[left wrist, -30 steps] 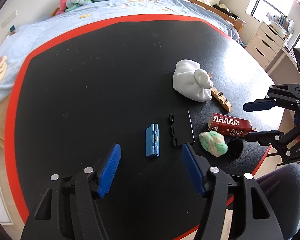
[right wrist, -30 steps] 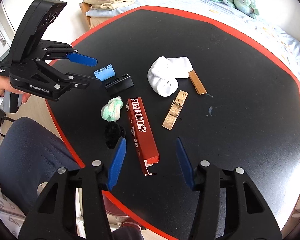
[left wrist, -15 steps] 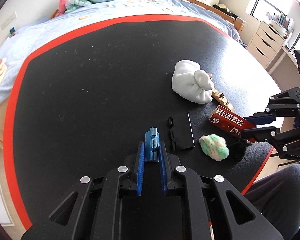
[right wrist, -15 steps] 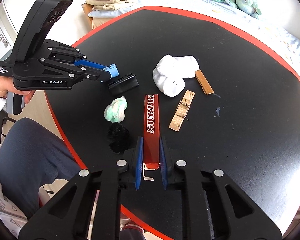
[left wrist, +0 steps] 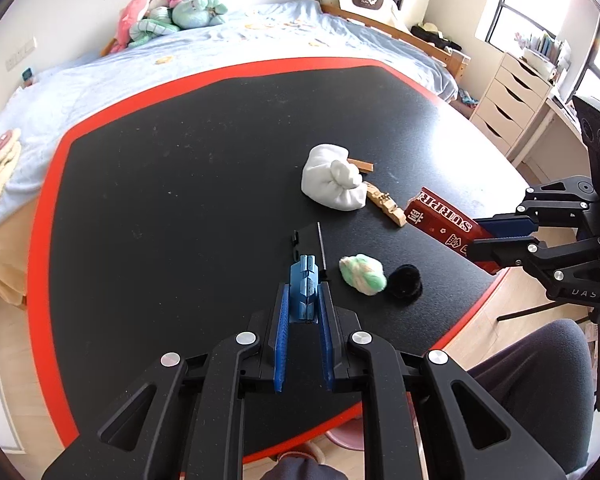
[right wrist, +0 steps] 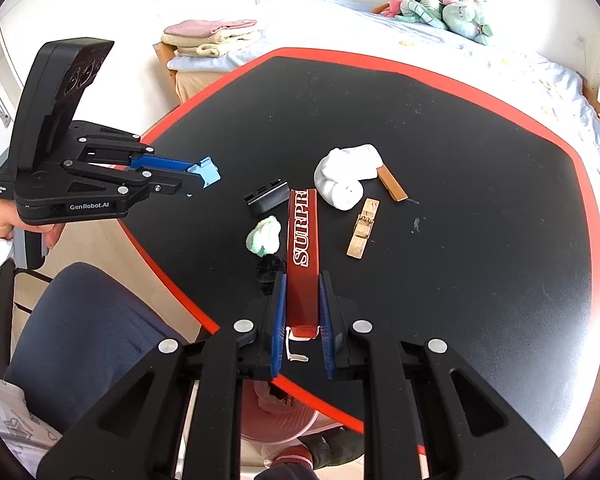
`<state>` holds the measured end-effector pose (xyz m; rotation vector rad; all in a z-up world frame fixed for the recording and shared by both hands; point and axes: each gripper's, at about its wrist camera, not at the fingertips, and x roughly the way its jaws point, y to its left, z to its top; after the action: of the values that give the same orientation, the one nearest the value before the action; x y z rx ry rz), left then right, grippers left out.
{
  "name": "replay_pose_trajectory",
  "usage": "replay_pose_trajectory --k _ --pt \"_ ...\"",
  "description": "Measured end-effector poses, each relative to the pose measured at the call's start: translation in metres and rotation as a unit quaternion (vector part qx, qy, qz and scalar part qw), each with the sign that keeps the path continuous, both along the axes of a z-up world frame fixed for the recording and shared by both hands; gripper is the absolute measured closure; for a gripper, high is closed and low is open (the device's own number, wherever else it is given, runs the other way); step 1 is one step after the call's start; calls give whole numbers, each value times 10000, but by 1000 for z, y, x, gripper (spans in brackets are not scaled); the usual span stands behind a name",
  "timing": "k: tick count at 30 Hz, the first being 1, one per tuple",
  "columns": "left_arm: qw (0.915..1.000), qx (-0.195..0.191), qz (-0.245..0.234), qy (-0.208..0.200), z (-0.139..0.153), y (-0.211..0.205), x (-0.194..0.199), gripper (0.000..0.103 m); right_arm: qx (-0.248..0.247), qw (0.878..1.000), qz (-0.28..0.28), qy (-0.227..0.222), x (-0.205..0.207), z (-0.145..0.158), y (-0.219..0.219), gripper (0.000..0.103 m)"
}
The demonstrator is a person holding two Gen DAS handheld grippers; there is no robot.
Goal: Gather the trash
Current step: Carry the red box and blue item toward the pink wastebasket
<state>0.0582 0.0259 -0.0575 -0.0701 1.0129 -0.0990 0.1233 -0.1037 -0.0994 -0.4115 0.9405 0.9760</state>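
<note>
Trash: a red carton [right wrist: 303,236] printed SURPRI and a small blue plastic piece [left wrist: 302,284] are each pinched in a gripper; the rest is left lying on the black table [left wrist: 180,184].
Left gripper [left wrist: 303,322]: pressed onto the blue plastic piece, which sticks out past the blue fingertips; in the right wrist view the gripper [right wrist: 198,178] is seen lifted over the near left edge of the table, the piece [right wrist: 207,171] clear of the surface.
Right gripper [right wrist: 303,308]: clamped on the near end of the red carton, which points away over the table; a torn white flap is seen at the held end. In the left wrist view the gripper [left wrist: 496,236] is seen at the right with the carton [left wrist: 444,220] tilted up off the table.
Black clip-like piece [right wrist: 267,198]: lying on the table just beyond the green-and-white ball [right wrist: 265,236].
Black fuzzy ball [right wrist: 269,270]: just beside the green-and-white one, near the table's red rim.
White bundle of cloth [right wrist: 346,180]: set near the middle, a flat wooden strip [right wrist: 392,186] touching its right side.
Wooden clothespin [right wrist: 363,228]: placed right of the carton, apart from it.
Person: a dark trouser leg [right wrist: 84,340] is seen at the near edge; a hand [right wrist: 0,216] is wrapped around the left gripper's handle.
Background: a bed [left wrist: 100,80] with soft toys [left wrist: 168,16] stands beyond the far side.
</note>
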Motion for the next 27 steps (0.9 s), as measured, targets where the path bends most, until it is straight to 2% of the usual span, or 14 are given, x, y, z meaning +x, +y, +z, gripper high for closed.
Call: replay_pose_trajectory --k 8,15,27 --pt "9996 -69 -157 -208 22 -28 -29 89 202 9995 -244 -91 -29 19 -21 88" --pt "9992 -121 -307 -234 24 -52 -58 89 257 9987 -416 -164 -62 27 -37 88" --pt "9982 -264 -513 -154 16 -81 -96 89 165 9982 -575 44 -117 10 -60 88"
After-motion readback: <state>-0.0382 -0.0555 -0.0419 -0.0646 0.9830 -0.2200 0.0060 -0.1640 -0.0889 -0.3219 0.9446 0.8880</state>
